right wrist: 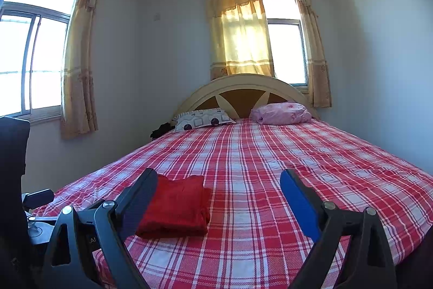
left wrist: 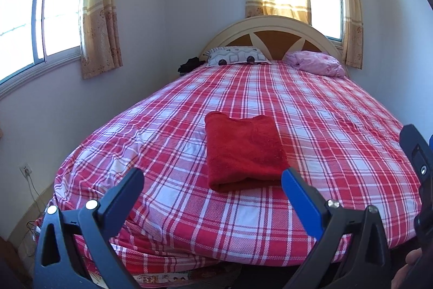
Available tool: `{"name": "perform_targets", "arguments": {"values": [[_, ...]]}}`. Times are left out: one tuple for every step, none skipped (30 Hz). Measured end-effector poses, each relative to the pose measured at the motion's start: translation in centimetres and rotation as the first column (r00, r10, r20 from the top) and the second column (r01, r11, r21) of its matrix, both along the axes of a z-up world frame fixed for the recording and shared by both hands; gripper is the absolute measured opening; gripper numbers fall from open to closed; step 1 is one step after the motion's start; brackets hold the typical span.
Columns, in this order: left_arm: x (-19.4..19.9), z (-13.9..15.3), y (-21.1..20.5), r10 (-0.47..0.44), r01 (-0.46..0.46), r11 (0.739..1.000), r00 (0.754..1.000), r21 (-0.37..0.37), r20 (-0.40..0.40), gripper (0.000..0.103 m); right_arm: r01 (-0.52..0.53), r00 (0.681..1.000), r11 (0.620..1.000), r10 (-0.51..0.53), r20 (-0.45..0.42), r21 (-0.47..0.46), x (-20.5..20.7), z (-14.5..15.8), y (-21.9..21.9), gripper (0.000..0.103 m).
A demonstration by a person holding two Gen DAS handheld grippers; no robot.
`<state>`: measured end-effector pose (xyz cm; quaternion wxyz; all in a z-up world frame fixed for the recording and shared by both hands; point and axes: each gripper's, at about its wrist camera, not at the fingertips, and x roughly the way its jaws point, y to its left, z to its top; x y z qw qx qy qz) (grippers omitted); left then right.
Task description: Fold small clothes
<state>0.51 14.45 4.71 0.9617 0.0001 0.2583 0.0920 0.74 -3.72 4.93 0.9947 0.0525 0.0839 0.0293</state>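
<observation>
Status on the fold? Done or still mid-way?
Looks done: the red garment lies folded into a compact rectangle on the plaid bed. Nothing in hand: left gripper and right gripper both have jaws open and empty, off the cloth. No other unfolded small clothes clearly visible.

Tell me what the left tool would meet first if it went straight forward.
Probably the folded red cloth, lying on the bed just ahead of the open left tool; depth is uncertain.
</observation>
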Motion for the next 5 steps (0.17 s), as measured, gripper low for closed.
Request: {"name": "perform_targets", "arguments": {"values": [[0.06, 0.01, -0.02, 0.002, -0.002, 1.0, 1.0, 0.007, 0.001, 0.103, -0.001, 1.0, 1.0, 0.001, -0.001, 0.002, -0.01, 0.0, -0.08, 0.092], [0.01, 0.03, -0.06, 0.007, -0.007, 1.0, 1.0, 0.014, 0.003, 0.103, 0.0, 1.0, 1.0, 0.0, 0.0, 0.004, -0.04, 0.01, -0.17, 0.092], [0.05, 0.04, -0.03, 0.011, -0.011, 1.0, 1.0, 0.019, 0.004, 0.103, 0.002, 1.0, 1.0, -0.002, 0.0, 0.005, -0.07, 0.02, -0.25, 0.092], [0.08, 0.05, 0.02, 0.016, -0.017, 1.0, 1.0, 0.024, 0.004, 0.103, 0.004, 1.0, 1.0, -0.004, 0.001, 0.006, -0.06, 0.05, -0.31, 0.092], [0.1, 0.04, 0.01, 0.016, -0.016, 1.0, 1.0, 0.023, 0.002, 0.103, 0.007, 1.0, 1.0, -0.007, 0.001, 0.006, -0.07, 0.08, -0.34, 0.092]]}}
